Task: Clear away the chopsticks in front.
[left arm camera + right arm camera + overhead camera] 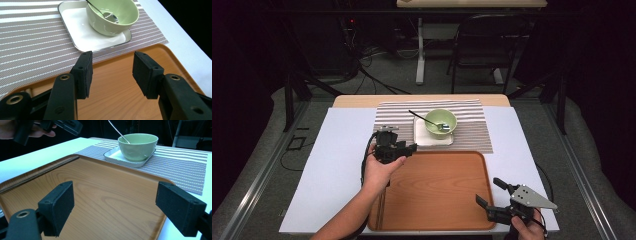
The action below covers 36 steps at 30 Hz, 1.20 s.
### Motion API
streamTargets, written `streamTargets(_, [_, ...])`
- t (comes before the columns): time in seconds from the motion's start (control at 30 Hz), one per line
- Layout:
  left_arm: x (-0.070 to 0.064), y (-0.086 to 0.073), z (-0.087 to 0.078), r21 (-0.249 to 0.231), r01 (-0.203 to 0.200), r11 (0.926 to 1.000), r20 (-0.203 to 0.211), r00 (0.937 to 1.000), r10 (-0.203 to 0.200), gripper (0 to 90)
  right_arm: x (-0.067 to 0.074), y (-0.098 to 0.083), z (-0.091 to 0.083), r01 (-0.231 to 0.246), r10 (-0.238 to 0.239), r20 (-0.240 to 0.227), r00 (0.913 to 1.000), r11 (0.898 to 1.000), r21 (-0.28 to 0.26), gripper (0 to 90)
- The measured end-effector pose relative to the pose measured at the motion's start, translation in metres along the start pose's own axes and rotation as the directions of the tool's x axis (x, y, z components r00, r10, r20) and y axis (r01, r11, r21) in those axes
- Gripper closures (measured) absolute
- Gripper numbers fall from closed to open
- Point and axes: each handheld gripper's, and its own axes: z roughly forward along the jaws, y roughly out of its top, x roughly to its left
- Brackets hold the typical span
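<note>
One pale green round ceramic bowl point(441, 122) stands on one white square plate point(422, 136), with one slim metal spoon point(428, 120) leaning inside it; all rest on one grey-and-white striped woven mat point(472, 127) at the far side of the desk point(337, 165). One rounded-corner wooden tray point(437, 195) lies nearer. The left tongs point(112, 72) hover released, nothing between their black foam pads, just short of the plate. The right tongs point(115, 207) gape wide and empty over the tray. The right gripper view reveals the bowl's side profile and the spoon's upright handle; the high view gives the layout.
</note>
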Motion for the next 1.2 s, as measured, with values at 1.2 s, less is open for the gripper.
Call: streamTargets(1.2, [0.021, 0.042, 0.052, -0.064, 0.098, 0.9931, -0.064, 0.9927, -0.102, 37.4, 0.002, 0.001, 0.002, 0.026, -0.026, -0.012, 0.9996, 1.000, -0.014, 14.6])
